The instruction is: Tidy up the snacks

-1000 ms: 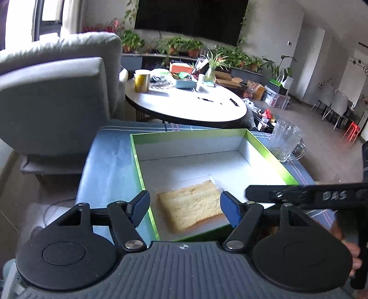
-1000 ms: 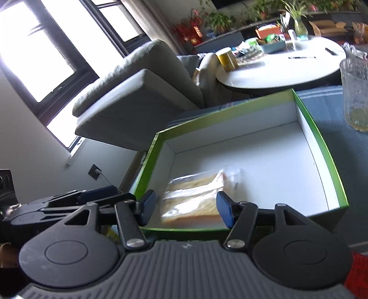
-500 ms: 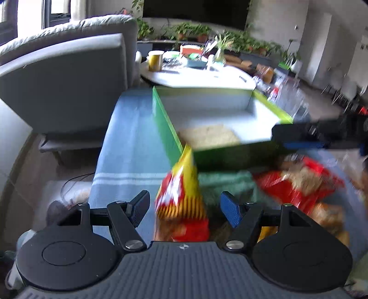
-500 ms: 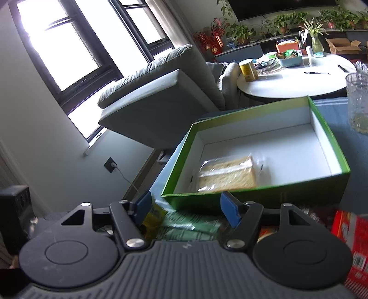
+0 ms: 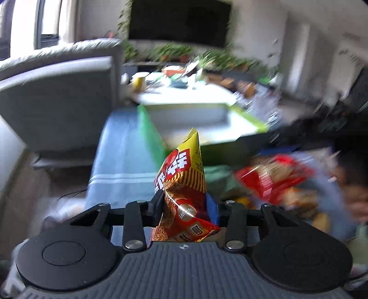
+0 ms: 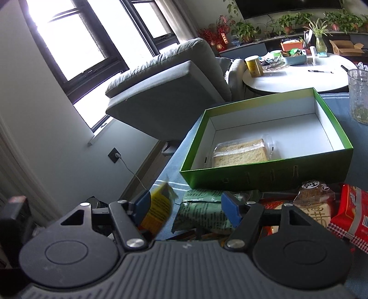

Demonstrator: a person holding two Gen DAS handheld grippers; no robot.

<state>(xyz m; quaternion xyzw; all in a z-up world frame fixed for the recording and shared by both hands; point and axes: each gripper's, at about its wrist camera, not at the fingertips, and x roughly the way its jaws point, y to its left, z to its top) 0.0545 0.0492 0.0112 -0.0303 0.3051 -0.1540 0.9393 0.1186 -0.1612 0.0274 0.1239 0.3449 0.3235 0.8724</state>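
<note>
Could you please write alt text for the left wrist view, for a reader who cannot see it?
The left gripper is shut on a yellow and red snack bag, which stands upright between its fingers. Behind it, blurred, are a green box on a blue cloth and red snack packets.

Living-room surroundings beyond the snack area

A grey armchair [image 6: 170, 89] stands at the left, under dark-framed windows [image 6: 76, 43] that let in bright daylight. Far right of it is a round white counter [image 6: 296, 76] carrying a yellow canister [image 6: 253, 66], a pen [image 6: 320, 71], a teal tray [image 6: 295, 58] and a vase of green leaves [image 6: 320, 43]. A row of potted plants [image 6: 287, 21] lines the far shelf below a dark television [image 6: 285, 5]. A clear glass pitcher [image 6: 358, 96] stands at the right edge on the blue striped cloth [image 6: 171, 174]. Low on the left wall, a cable runs from a socket [image 6: 115, 155].
</note>
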